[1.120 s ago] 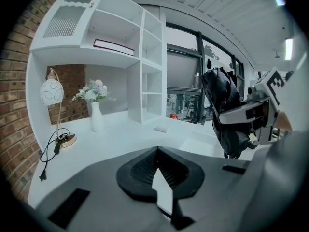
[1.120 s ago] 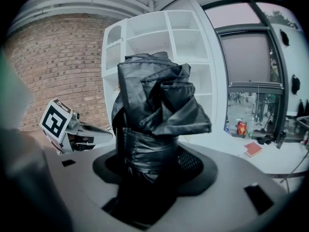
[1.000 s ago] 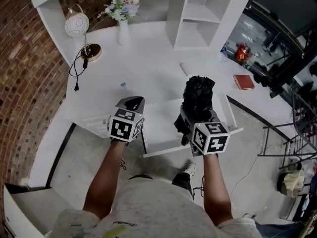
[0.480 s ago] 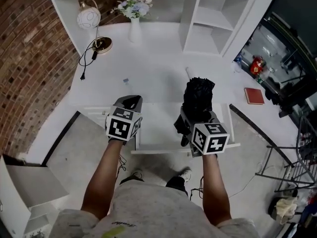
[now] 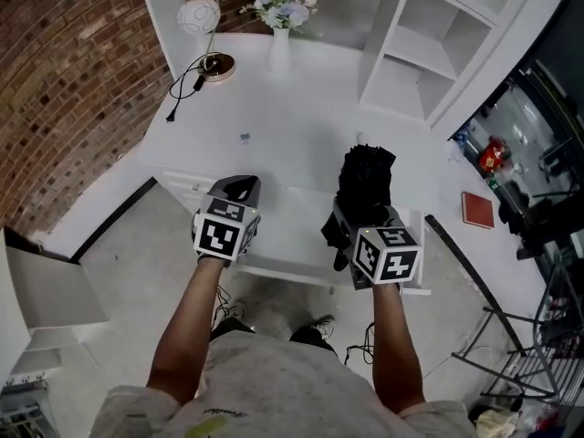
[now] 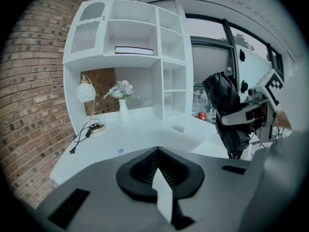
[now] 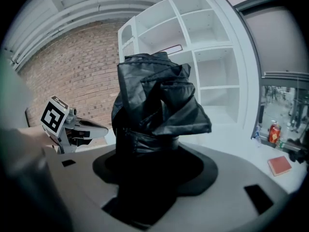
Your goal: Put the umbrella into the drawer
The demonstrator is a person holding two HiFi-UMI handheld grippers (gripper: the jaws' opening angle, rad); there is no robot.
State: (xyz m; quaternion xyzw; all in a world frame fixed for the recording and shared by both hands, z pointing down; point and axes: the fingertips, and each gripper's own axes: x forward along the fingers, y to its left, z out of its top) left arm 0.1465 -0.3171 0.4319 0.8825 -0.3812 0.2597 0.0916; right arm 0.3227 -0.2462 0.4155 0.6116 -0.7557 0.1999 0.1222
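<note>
A folded black umbrella (image 5: 367,185) stands upright in my right gripper (image 5: 361,212), which is shut on its lower part. It hangs over the open white drawer (image 5: 294,228) that sticks out from the white desk (image 5: 301,117). The right gripper view is filled by the umbrella (image 7: 154,105), whose folds hide the jaws of the right gripper (image 7: 149,170). My left gripper (image 5: 240,191) hovers at the drawer's left end, shut with nothing in it. In the left gripper view its jaws (image 6: 159,175) meet, and the umbrella (image 6: 227,110) shows at the right.
On the desk stand a globe lamp (image 5: 199,16) with a black cable (image 5: 187,89), a vase of flowers (image 5: 281,12), a white shelf unit (image 5: 429,53) and a red book (image 5: 478,210). A brick wall (image 5: 73,80) rises at the left.
The view has swung, so the desk, lamp and shelves slid rightward in the picture. Both grippers keep their places over the drawer, and the umbrella stays gripped.
</note>
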